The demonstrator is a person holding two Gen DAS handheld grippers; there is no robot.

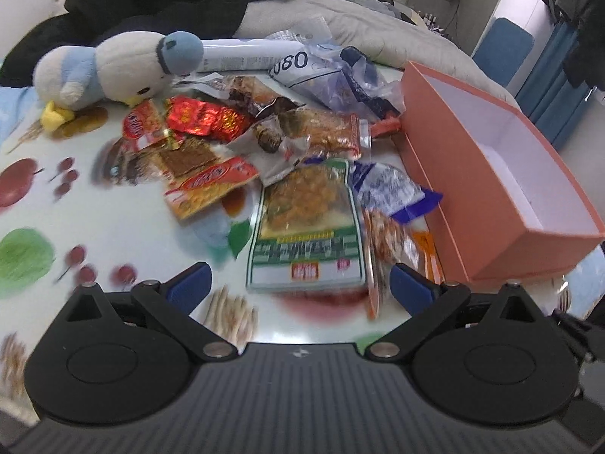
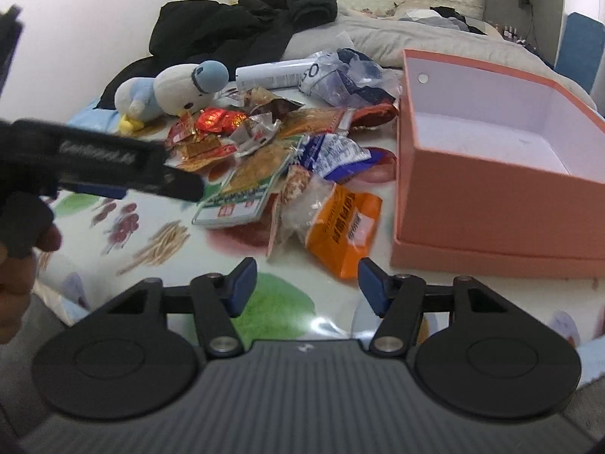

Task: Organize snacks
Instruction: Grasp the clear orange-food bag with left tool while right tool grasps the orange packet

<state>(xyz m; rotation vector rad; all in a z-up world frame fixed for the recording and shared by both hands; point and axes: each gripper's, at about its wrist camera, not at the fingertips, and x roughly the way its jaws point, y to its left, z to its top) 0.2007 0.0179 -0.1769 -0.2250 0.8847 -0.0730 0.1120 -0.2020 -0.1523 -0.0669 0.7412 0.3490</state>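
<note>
A pile of snack packets lies on a fruit-print tablecloth (image 1: pixel 124 227). A green-and-white packet (image 1: pixel 306 230) lies nearest my left gripper (image 1: pixel 300 283), which is open and empty just in front of it. An orange packet (image 2: pixel 344 227) lies just ahead of my right gripper (image 2: pixel 306 283), which is open and empty. A blue-and-white packet (image 2: pixel 332 155) and red and orange packets (image 1: pixel 204 117) lie further back. An open salmon-pink box (image 2: pixel 491 196) with a white inside stands empty at the right. The left gripper's body (image 2: pixel 94 166) crosses the left of the right wrist view.
A white-and-blue plush bird (image 1: pixel 113 68) lies at the back left of the pile. A white tube (image 1: pixel 245 56) and a clear plastic bag (image 1: pixel 340 72) lie behind. A bed with a black jacket (image 2: pixel 245 26) and grey blanket (image 2: pixel 435 41) is beyond.
</note>
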